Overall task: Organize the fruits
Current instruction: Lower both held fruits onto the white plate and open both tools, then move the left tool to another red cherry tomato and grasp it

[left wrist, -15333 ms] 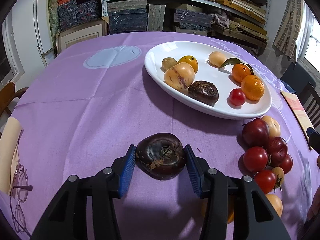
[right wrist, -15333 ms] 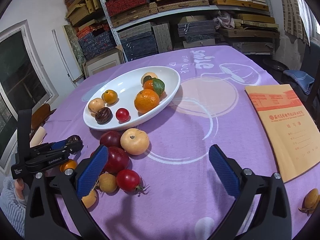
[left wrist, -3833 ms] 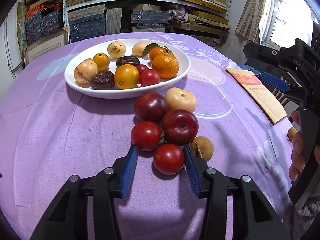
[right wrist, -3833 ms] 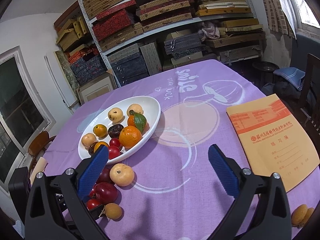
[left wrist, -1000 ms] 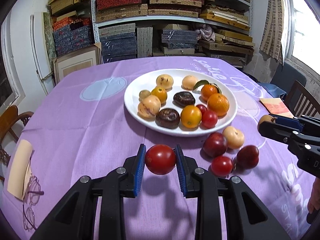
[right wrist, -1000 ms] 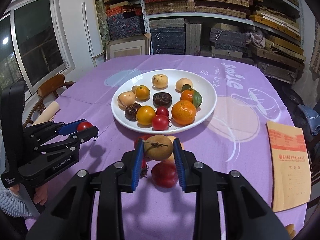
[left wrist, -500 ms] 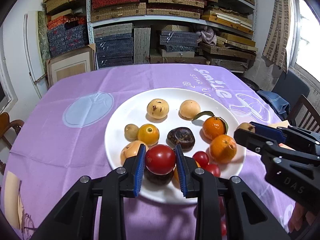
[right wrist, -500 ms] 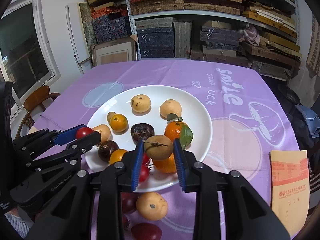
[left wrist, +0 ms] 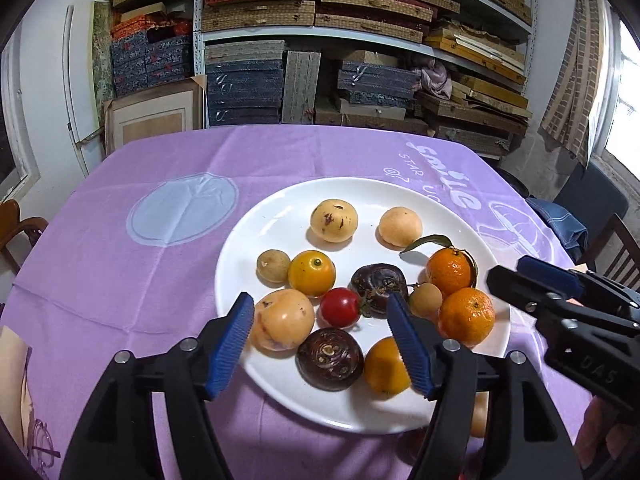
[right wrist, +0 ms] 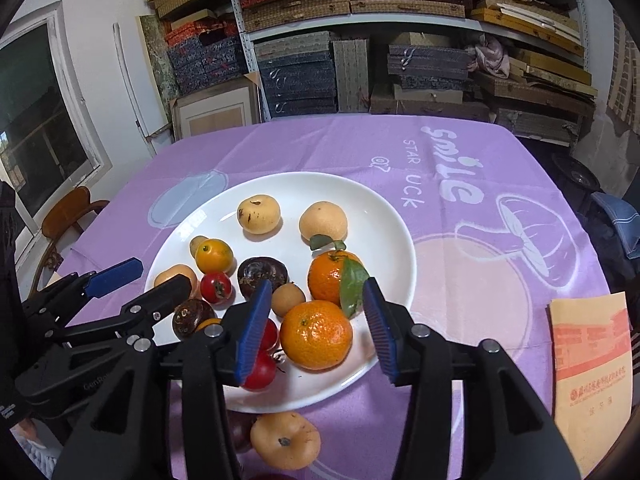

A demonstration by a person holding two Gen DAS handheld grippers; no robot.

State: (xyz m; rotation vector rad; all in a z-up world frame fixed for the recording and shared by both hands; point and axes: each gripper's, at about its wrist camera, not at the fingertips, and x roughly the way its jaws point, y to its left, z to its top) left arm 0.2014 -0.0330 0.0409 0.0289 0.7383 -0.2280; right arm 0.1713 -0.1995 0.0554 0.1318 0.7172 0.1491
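Observation:
A white plate (left wrist: 280, 216) (right wrist: 384, 216) on the purple tablecloth holds several fruits. My left gripper (left wrist: 326, 340) is open above the plate's near side; a red tomato (left wrist: 340, 307) (right wrist: 216, 287) lies on the plate between its fingers. My right gripper (right wrist: 312, 324) is open above the plate's front; a small brown fruit (right wrist: 289, 299) (left wrist: 426, 300) lies just beyond its left finger, next to an orange mandarin (right wrist: 316, 335). A yellow-tan fruit (right wrist: 285, 440) lies on the cloth in front of the plate. Each gripper shows in the other's view.
A tan booklet (right wrist: 592, 368) lies on the cloth at the right. A dark red fruit (right wrist: 240, 432) sits on the cloth beside the yellow-tan one. Wooden chairs (right wrist: 68, 212) stand at the left and right (left wrist: 616, 248). Shelves of boxes (left wrist: 320, 40) fill the back wall.
Both grippers have opened over the plate. The left one let go of the red tomato and the right one let go of the small brown fruit; both fruits now lie on the plate.

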